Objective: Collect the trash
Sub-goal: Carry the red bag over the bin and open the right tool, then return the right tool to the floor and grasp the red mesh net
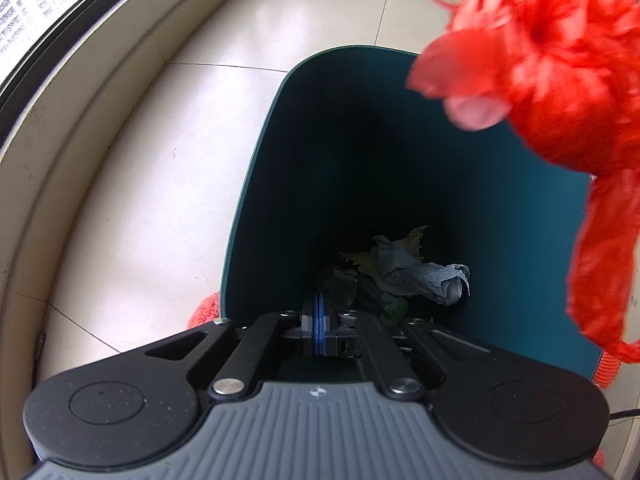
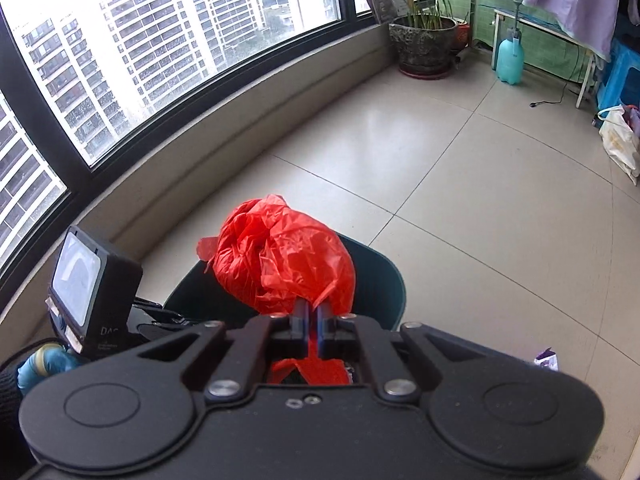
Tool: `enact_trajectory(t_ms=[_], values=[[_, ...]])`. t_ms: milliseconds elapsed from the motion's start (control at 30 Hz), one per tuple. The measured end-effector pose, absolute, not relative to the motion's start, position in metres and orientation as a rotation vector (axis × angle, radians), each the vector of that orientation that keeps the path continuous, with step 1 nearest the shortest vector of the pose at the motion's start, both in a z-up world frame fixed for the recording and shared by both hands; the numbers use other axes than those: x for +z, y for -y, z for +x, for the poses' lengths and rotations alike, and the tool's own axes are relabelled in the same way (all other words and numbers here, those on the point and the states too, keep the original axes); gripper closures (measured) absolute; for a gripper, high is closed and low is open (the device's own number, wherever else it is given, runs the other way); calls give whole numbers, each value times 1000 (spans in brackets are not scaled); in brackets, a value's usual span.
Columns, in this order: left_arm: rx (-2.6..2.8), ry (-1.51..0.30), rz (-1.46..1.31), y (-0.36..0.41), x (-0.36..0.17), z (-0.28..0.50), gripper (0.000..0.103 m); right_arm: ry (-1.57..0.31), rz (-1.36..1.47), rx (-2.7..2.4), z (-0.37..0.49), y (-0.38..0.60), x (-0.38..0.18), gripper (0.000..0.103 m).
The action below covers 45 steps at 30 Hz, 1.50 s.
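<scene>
Two grippers meet at one dark teal bin (image 1: 500, 216) standing on pale floor tiles (image 1: 152, 152). The left gripper (image 1: 319, 322), at the bottom centre of its own view, has its blue-padded jaws pressed together on the near rim of the bin, so the camera looks straight down inside. At the bottom of the bin, in the lower middle of that frame, lies crumpled grey paper (image 1: 424, 278) on top of some greenish scraps (image 1: 360, 260).

The right gripper (image 2: 314, 322), low in the centre of its view, pinches a crumpled red plastic bag (image 2: 284, 264) between nearly closed jaws; a strip of the bag runs back through the jaws toward the camera. The bag hangs over the bin's opening, filling the upper right of the left view. The back of the left gripper's camera unit (image 2: 94, 280) sits at the lower left, with a blue-gloved hand (image 2: 44, 364) beneath it. In the upper right stand a potted plant (image 2: 424, 40) and a teal spray bottle (image 2: 510, 54).
</scene>
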<state>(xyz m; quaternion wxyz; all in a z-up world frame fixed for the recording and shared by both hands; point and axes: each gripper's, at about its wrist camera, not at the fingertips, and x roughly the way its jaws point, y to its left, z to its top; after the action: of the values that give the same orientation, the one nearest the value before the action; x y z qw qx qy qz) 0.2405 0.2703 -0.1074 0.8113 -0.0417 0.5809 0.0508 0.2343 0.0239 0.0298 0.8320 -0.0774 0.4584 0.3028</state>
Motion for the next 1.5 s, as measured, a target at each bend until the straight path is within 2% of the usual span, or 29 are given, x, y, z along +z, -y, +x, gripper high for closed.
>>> enact_trajectory(t_ms=[467,500,567,600,767,1000,1233,1333,1500], values=[[99,-1240,-102,-274,-107,240,103,-1163,-244,533,284,-100,-110,100],[99,-1240,-102,-274,-107,240,103,-1172,-242,523,287,-100,-115,99],[99,-1240,-102,-274,-107,240,103,-1190,-243,512,293,-97,-123,89],[98,-1240,-103,-274,-107,240,103,-1197,-239,515,296,-95,-125,88],[97,-1239,-105,-274,-107,240,103,-1192,-221,536,298,-87,-121,85],[103,-1240,-94,-272,-108,241,103,-1124,-135,620,278,-32,-64,82],[113,-1241,-77,-268,-107,241,103,-1056,-79,563,252,56,-17,73],[116,-1243,-78,-268,-108,241,103,-1055,-58,482,239,95,-17,70],[125,-1244,-61,-264,-108,241,103,-1103,-16,342,233,151,-49,68]])
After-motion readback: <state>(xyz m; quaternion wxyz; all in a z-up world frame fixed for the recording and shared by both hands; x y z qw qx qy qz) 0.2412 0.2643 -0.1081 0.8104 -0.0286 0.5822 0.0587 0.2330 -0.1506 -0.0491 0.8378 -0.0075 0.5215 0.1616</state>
